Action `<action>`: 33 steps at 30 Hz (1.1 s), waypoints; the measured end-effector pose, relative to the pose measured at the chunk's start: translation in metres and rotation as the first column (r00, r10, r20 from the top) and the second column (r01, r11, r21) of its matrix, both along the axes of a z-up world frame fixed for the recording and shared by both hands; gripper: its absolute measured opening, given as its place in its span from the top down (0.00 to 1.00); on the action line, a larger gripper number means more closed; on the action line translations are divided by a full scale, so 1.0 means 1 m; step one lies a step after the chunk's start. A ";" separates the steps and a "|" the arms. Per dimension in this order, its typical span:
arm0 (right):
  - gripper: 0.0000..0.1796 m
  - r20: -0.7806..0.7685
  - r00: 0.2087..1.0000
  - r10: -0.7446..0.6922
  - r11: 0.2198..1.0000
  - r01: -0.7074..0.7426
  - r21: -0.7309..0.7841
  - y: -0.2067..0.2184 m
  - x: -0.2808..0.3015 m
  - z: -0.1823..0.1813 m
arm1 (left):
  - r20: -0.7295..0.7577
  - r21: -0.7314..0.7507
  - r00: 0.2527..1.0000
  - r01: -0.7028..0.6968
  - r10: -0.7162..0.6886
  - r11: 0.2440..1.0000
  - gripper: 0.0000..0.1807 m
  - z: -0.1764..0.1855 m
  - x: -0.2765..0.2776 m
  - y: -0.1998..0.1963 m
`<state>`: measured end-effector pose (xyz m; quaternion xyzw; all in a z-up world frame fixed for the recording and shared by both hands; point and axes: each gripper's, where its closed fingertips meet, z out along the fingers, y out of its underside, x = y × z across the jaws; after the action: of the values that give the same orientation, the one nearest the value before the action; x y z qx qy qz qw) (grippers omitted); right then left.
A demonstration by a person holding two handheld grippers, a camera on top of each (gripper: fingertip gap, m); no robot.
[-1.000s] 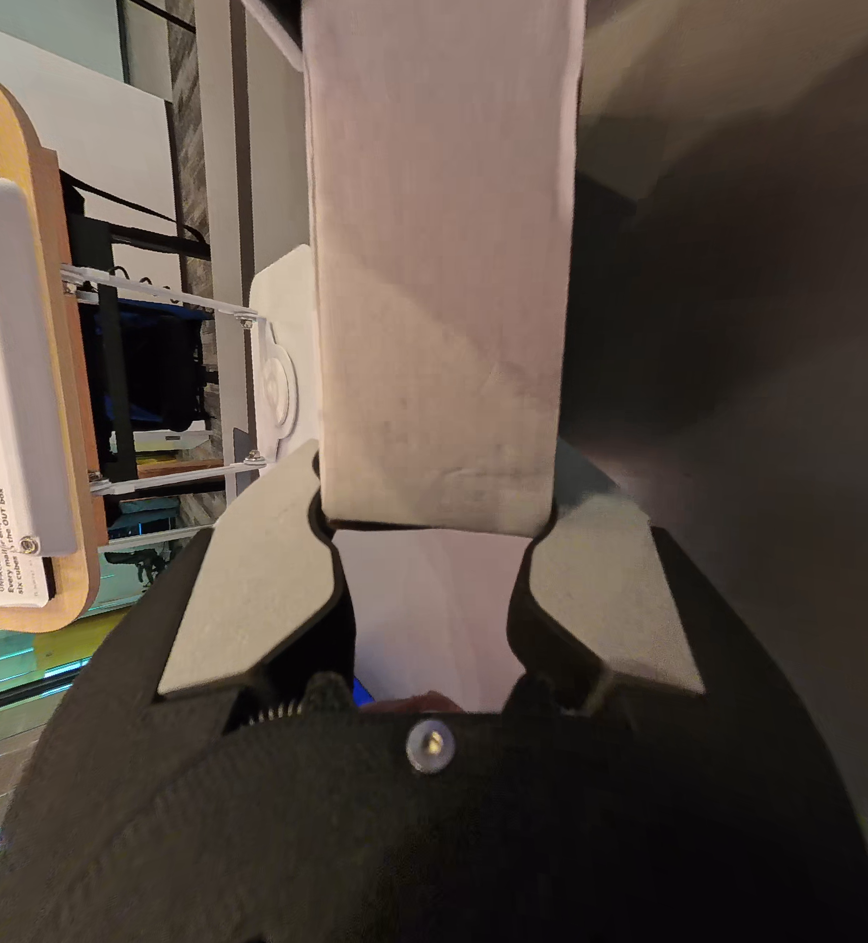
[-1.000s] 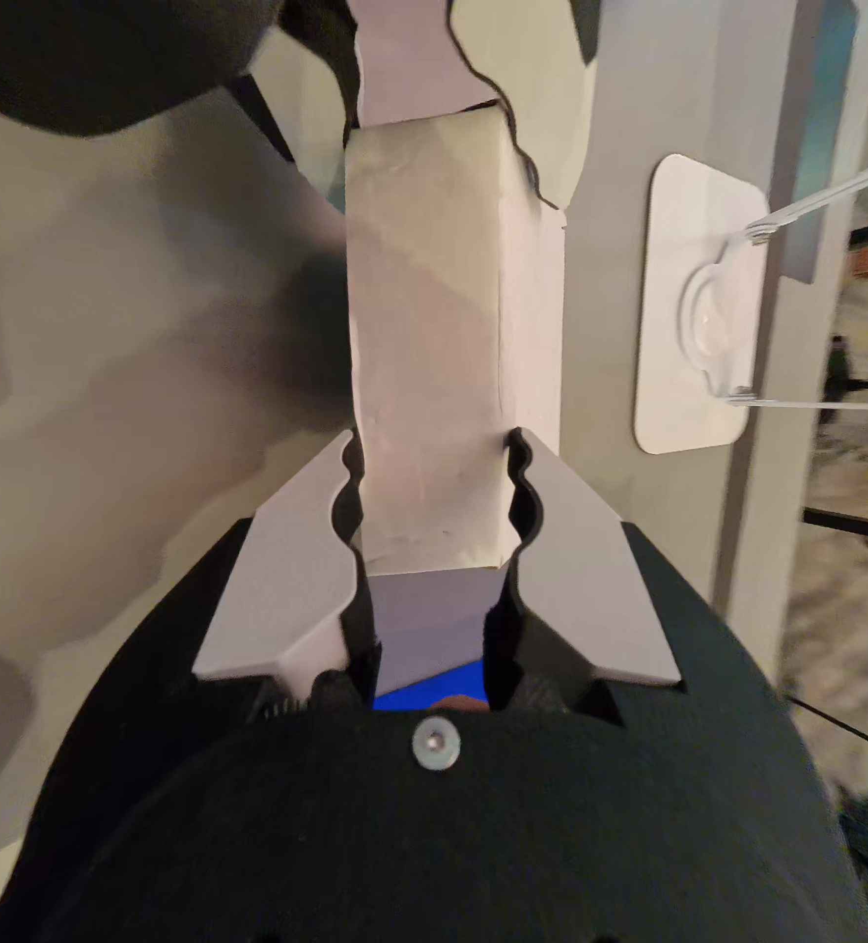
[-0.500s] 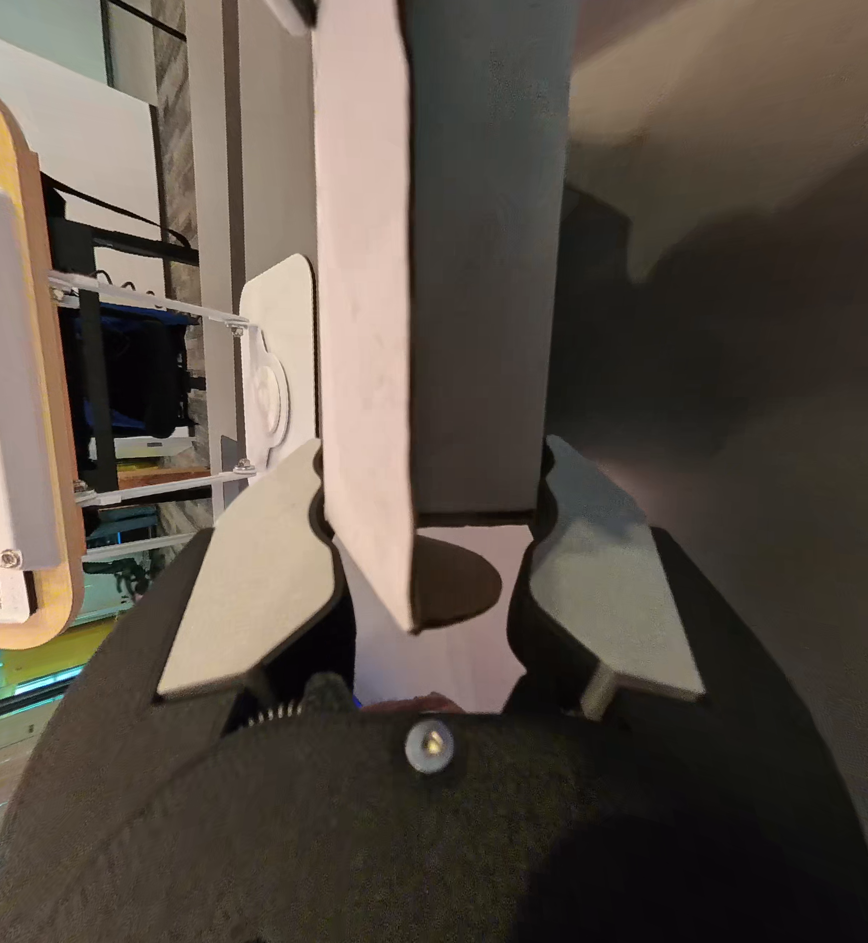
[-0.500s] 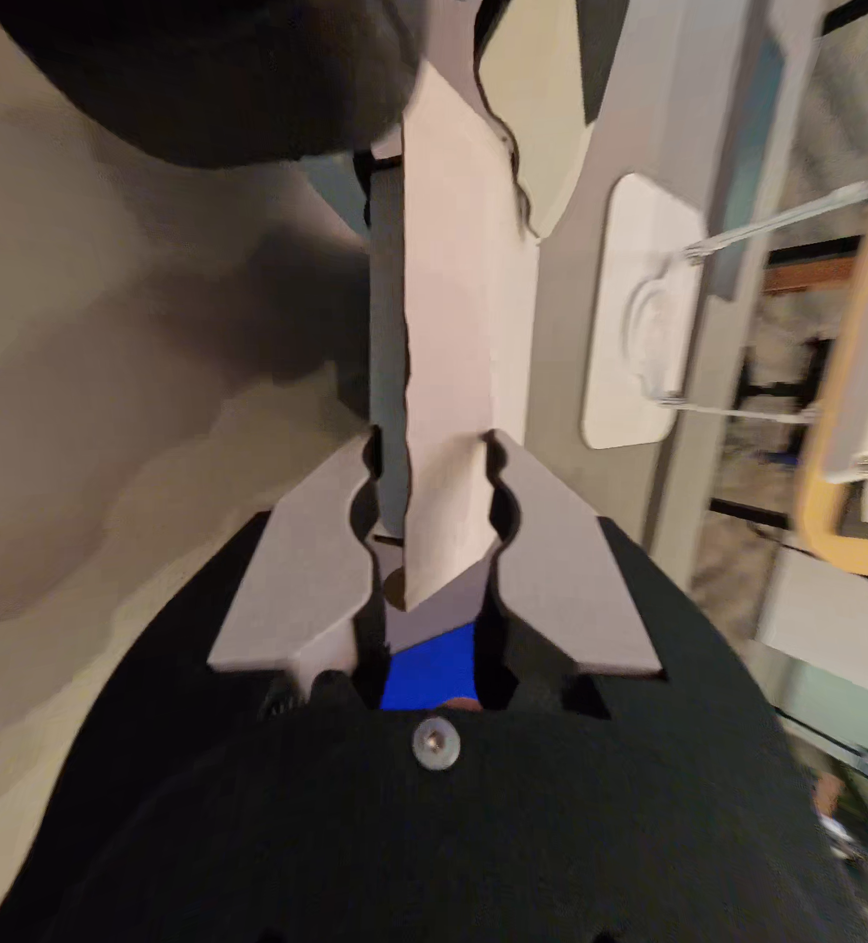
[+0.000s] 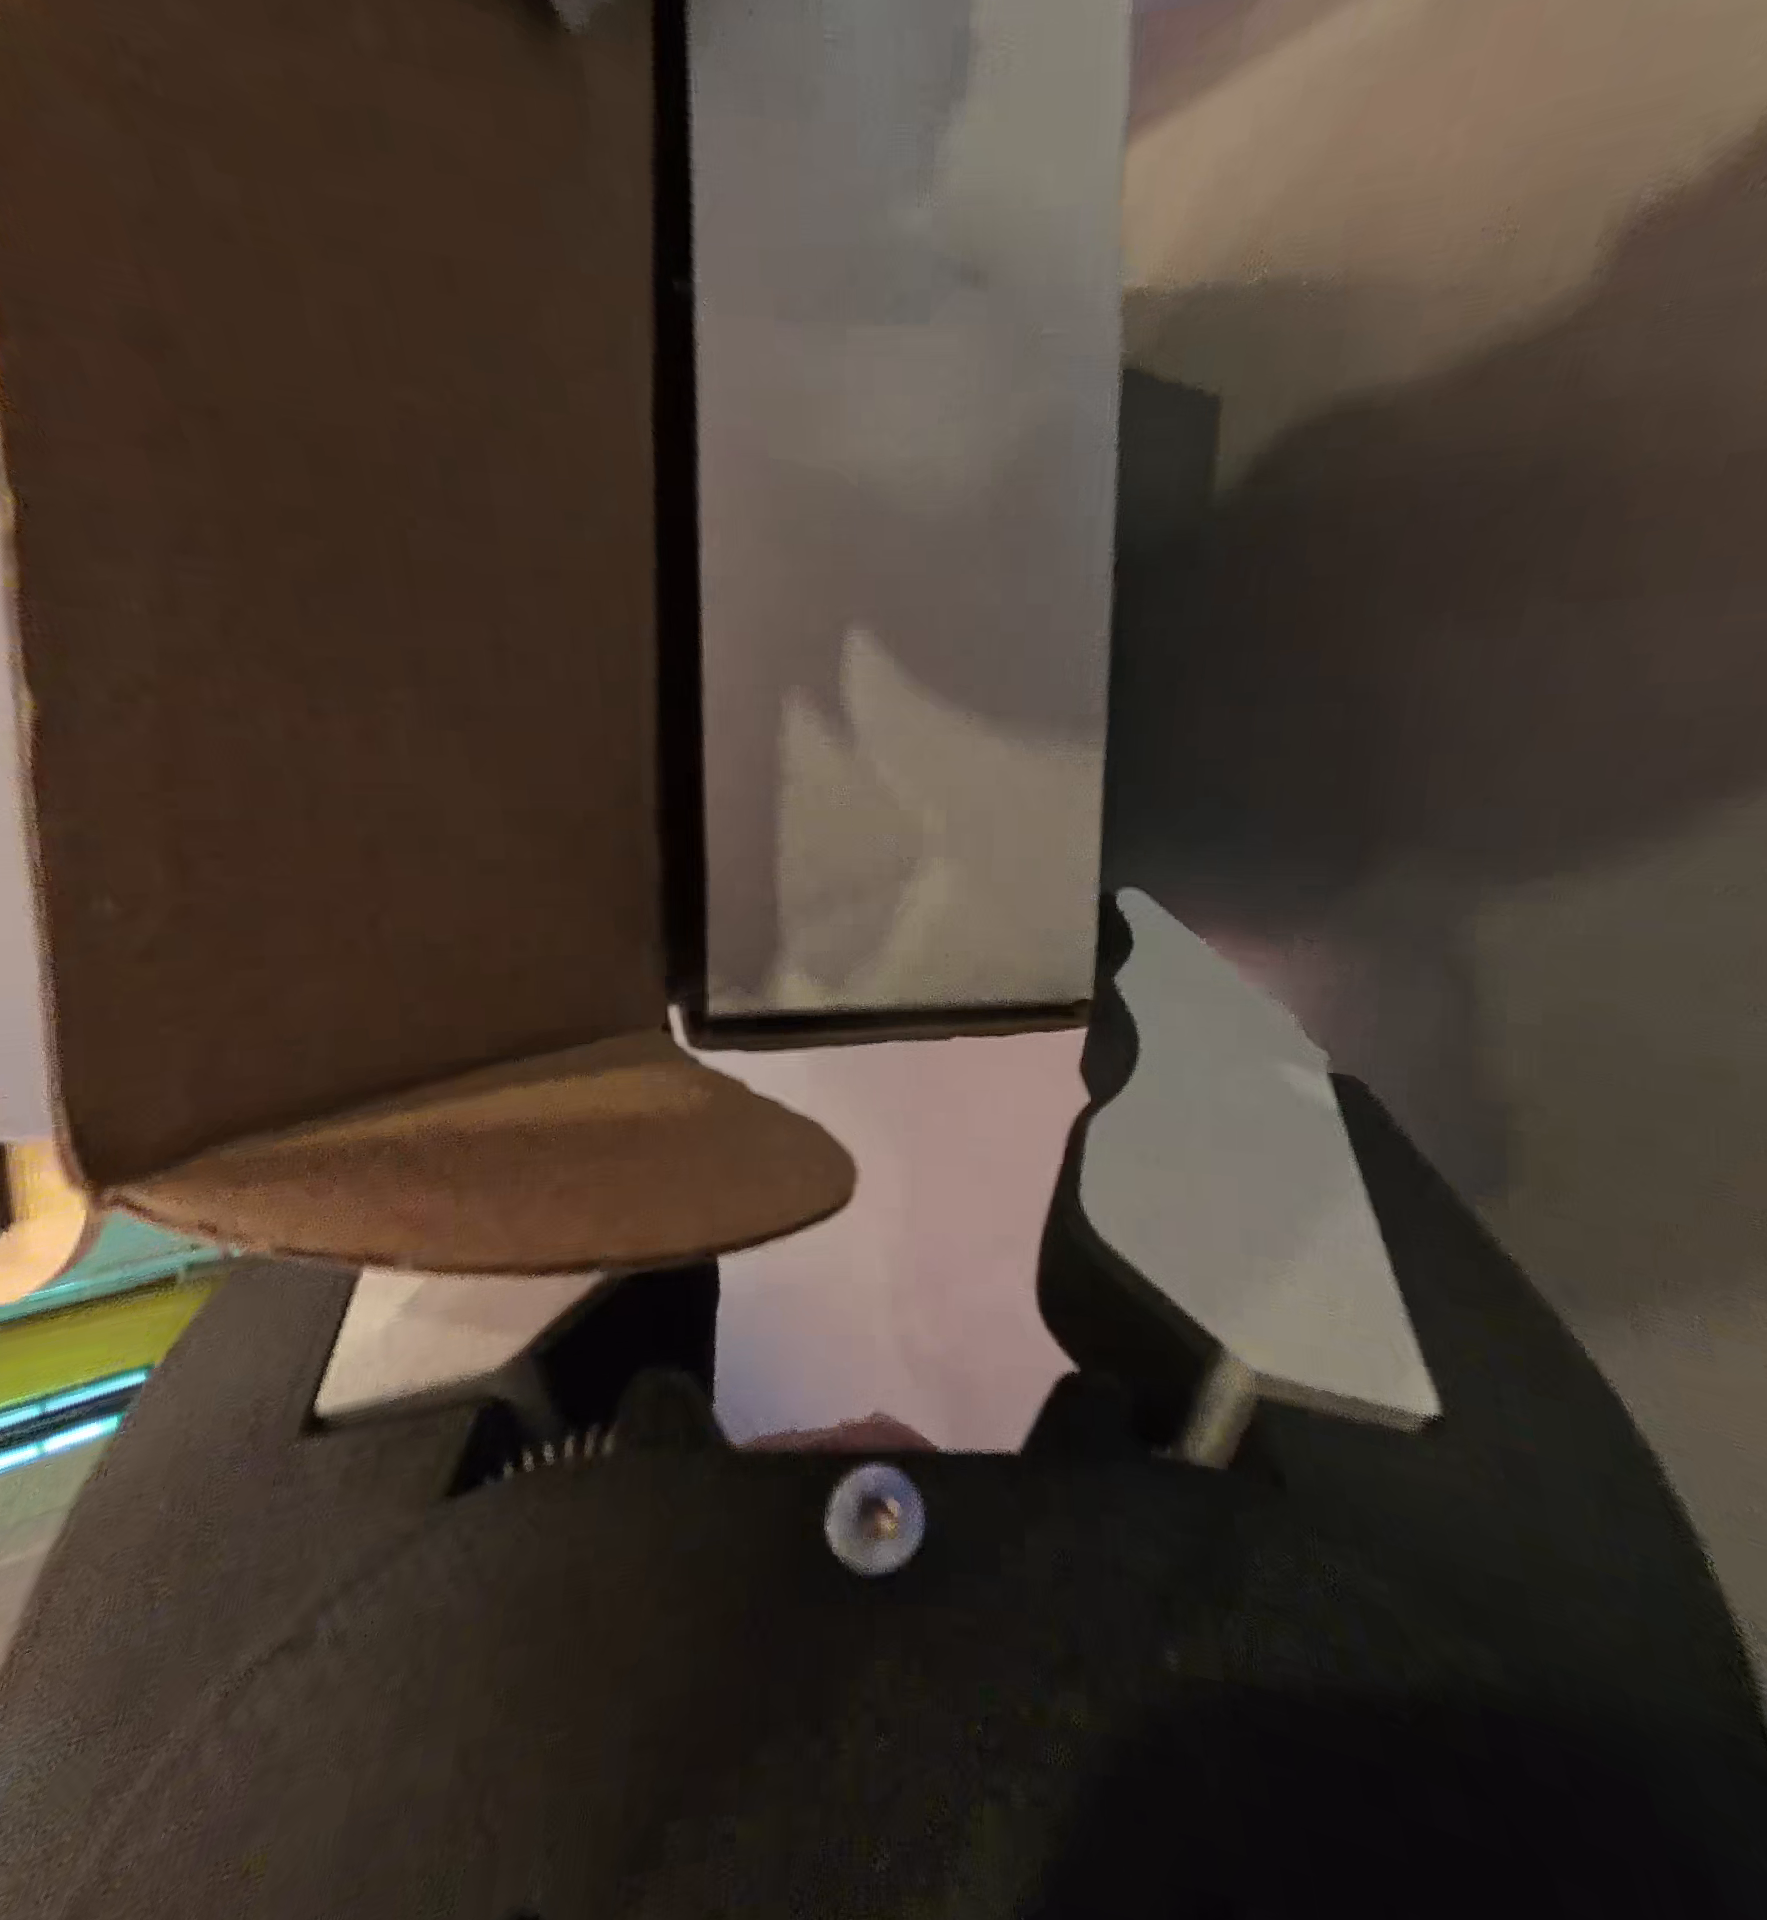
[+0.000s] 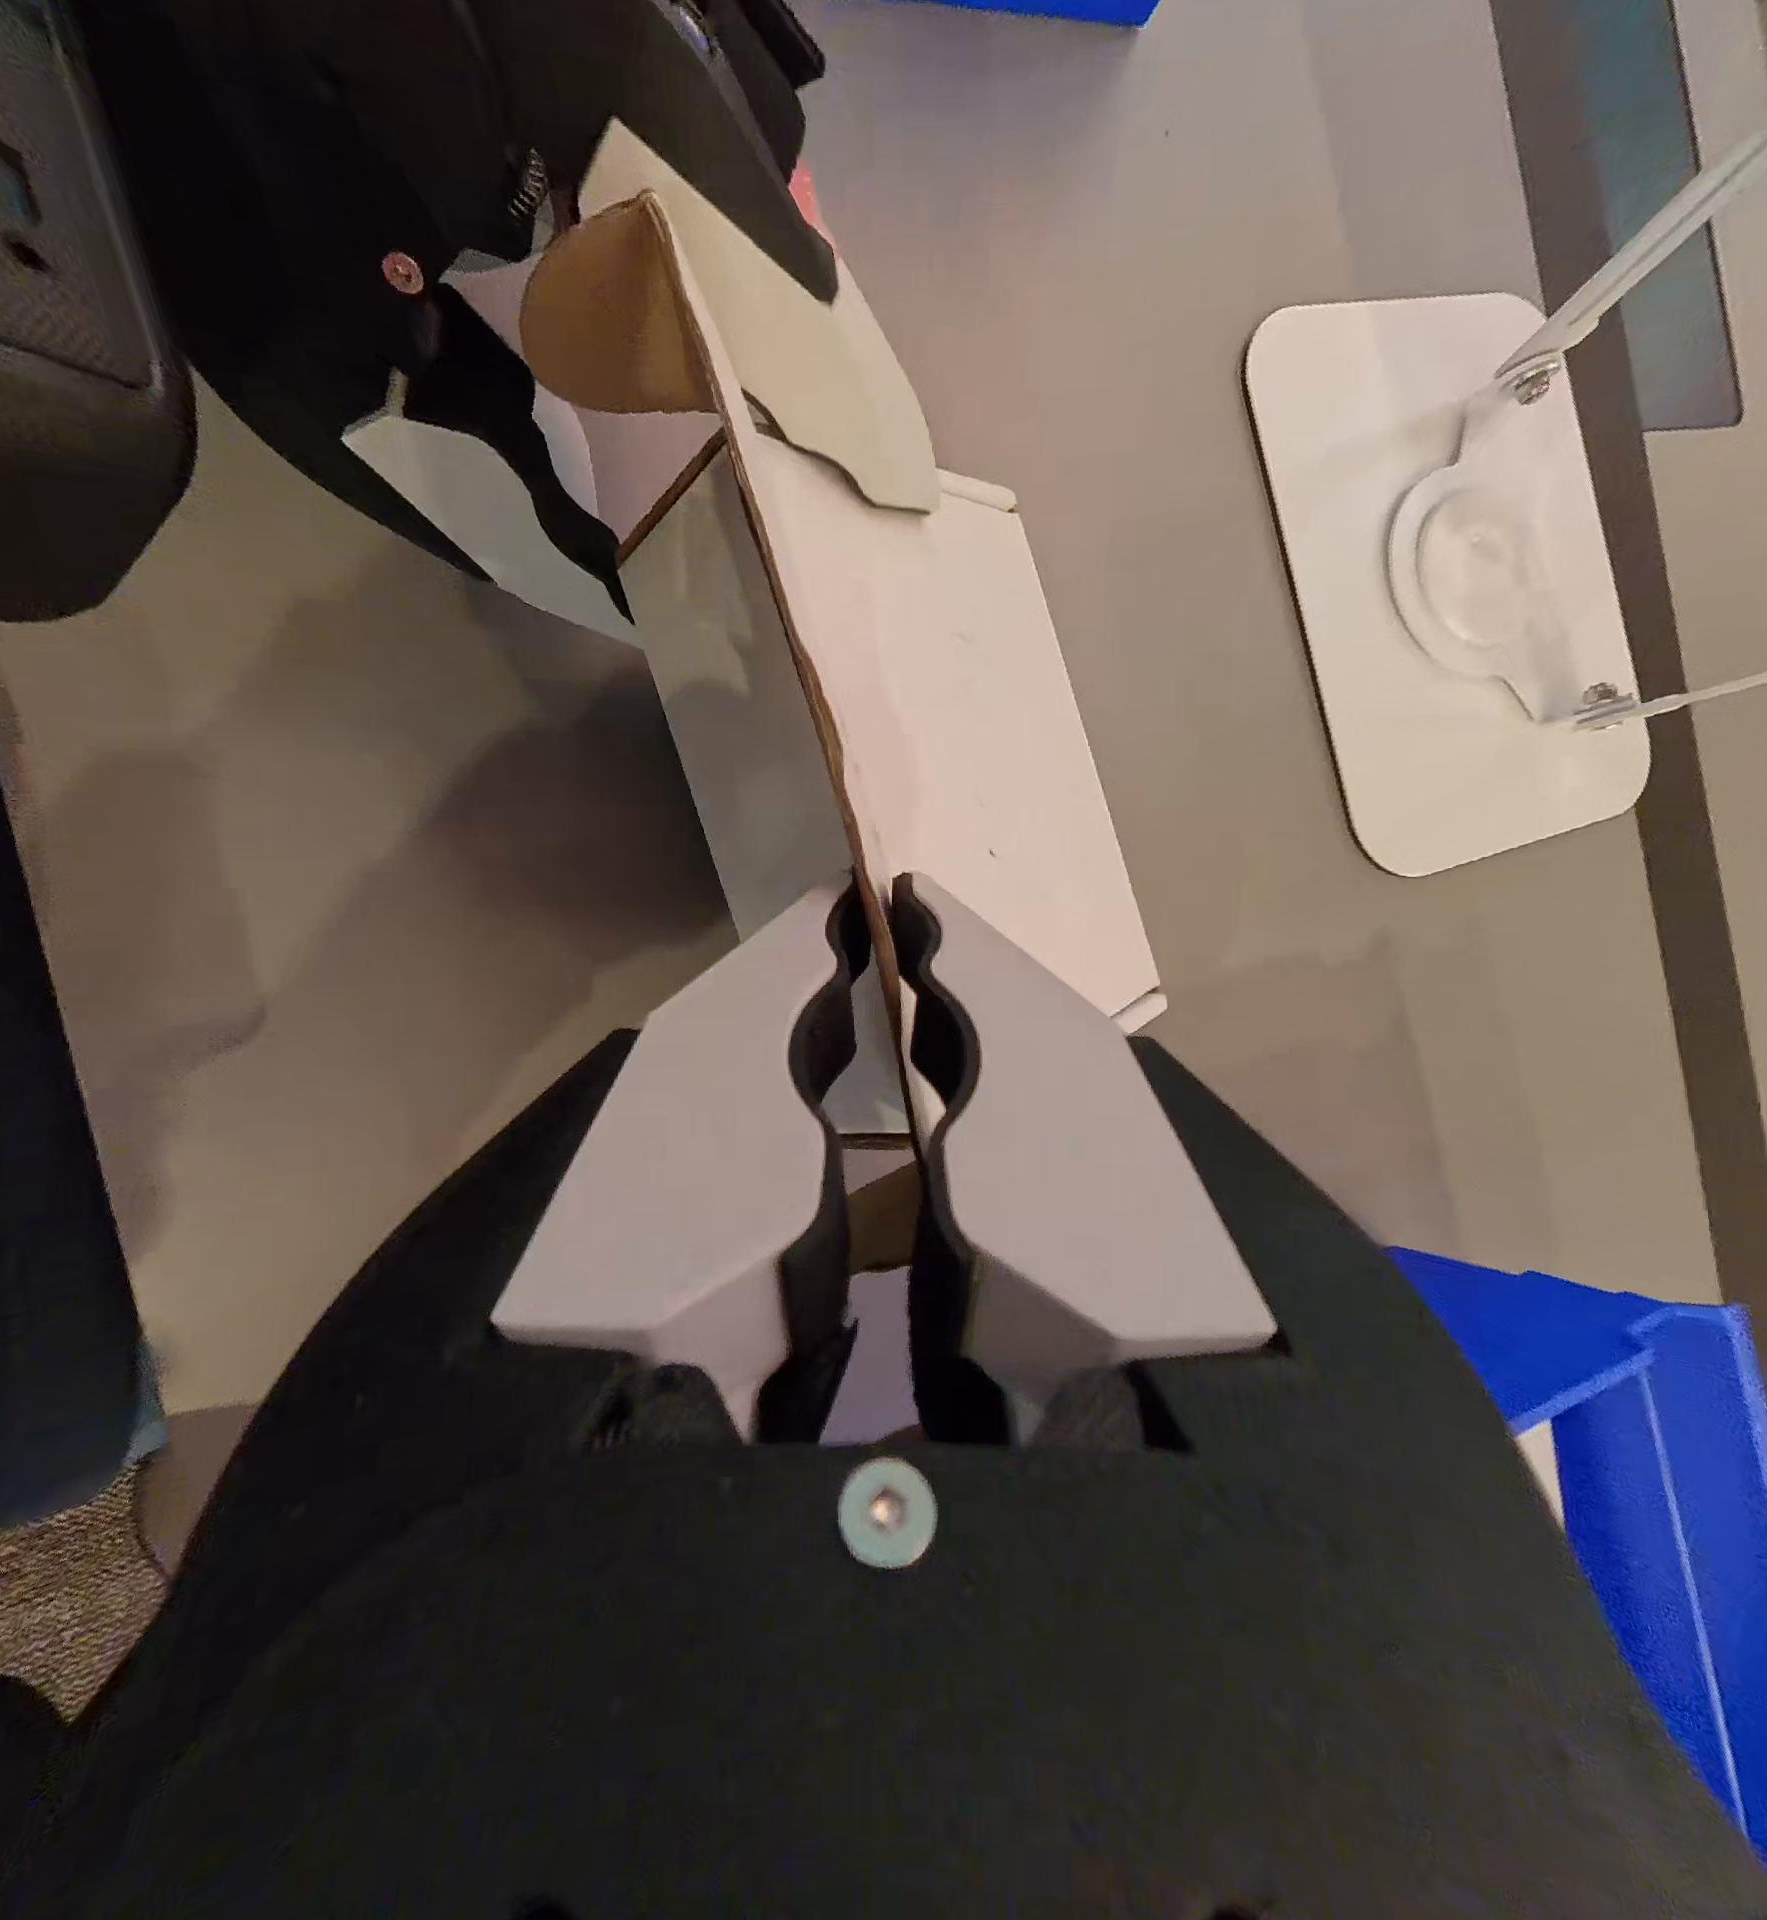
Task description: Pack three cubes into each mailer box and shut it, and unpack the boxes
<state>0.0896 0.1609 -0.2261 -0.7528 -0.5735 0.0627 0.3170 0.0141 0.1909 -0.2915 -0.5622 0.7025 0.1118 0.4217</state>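
A: Holding the mailer box [image 6: 972,717] up off the grey surface [image 6: 1222,208], are they?

B: Yes. The right gripper [image 6: 884,904] is pinched tight on the thin edge of the lid flap [image 6: 817,665]. The flap stands up like an open door.

A: And the left gripper [image 5: 900,1049]?

B: It is at the far end of the box. Its fingers sit on both sides of the white box wall [image 5: 900,520], very close to it. I cannot tell if they squeeze it or just rest there.

A: What does the box look like?

B: White outside, brown inside. It has a round brown tab [image 5: 505,1174] at the flap's corner. I cannot see any cubes in it.

A: How should they do this step well?

B: I think they are opening the lid. Keep the box steady with one gripper, and swing the flap slowly with the other, so the thin card does not bend or slip out.

A: What else is near?

B: A blue bin [image 6: 1637,1475] just beside it, and a white plate [image 6: 1440,582] on the surface.
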 end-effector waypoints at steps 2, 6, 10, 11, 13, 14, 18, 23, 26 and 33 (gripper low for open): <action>0.99 0.031 0.999 0.008 1.000 -0.009 0.024 -0.003 0.000 0.000 | 0.014 -0.023 0.999 -0.042 0.043 0.999 0.56 0.001 -0.006 0.000; 1.00 0.071 0.996 0.048 0.998 -0.050 0.034 -0.009 0.001 -0.007 | 0.016 -0.117 0.998 -0.052 0.054 0.992 0.58 -0.005 -0.016 -0.010; 1.00 0.073 0.996 0.060 0.997 -0.064 0.046 -0.009 0.000 -0.005 | -0.008 -0.161 1.000 -0.027 0.026 0.987 0.61 -0.017 -0.016 -0.023; 1.00 0.077 0.995 0.061 0.997 -0.065 0.048 -0.009 0.001 -0.004 | -0.022 -0.145 1.000 -0.022 0.019 0.989 0.61 -0.019 -0.016 -0.024; 1.00 0.089 0.993 0.078 0.995 -0.083 0.048 -0.011 0.001 -0.005 | -0.018 -0.159 0.999 -0.031 0.029 0.987 0.61 -0.019 -0.017 -0.024; 1.00 0.091 0.992 0.085 0.995 -0.089 0.044 -0.012 0.001 -0.006 | 0.000 -0.162 0.999 -0.048 0.048 0.986 0.60 -0.014 -0.020 -0.022; 1.00 0.087 0.991 0.099 0.994 -0.103 0.037 -0.014 0.002 -0.007 | 0.116 -0.212 0.989 -0.065 0.091 0.975 0.54 0.006 -0.023 -0.016; 1.00 0.100 0.989 0.106 0.994 -0.109 0.029 -0.017 0.001 -0.010 | 0.073 -0.189 0.997 -0.003 0.018 0.982 0.54 -0.009 -0.010 -0.028; 1.00 0.088 0.990 0.109 0.993 -0.112 0.026 -0.018 0.001 -0.011 | 0.052 -0.180 0.999 0.005 0.005 0.984 0.58 -0.013 -0.011 -0.028; 1.00 0.096 0.987 0.127 0.991 -0.129 0.018 -0.020 0.001 -0.012 | 0.087 -0.125 0.996 0.009 0.002 0.992 0.57 0.000 -0.010 -0.026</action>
<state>0.0904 0.1405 -0.2383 -0.7127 -0.6357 0.0401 0.2938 0.0044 0.1653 -0.2917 -0.5907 0.6902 0.0420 0.4158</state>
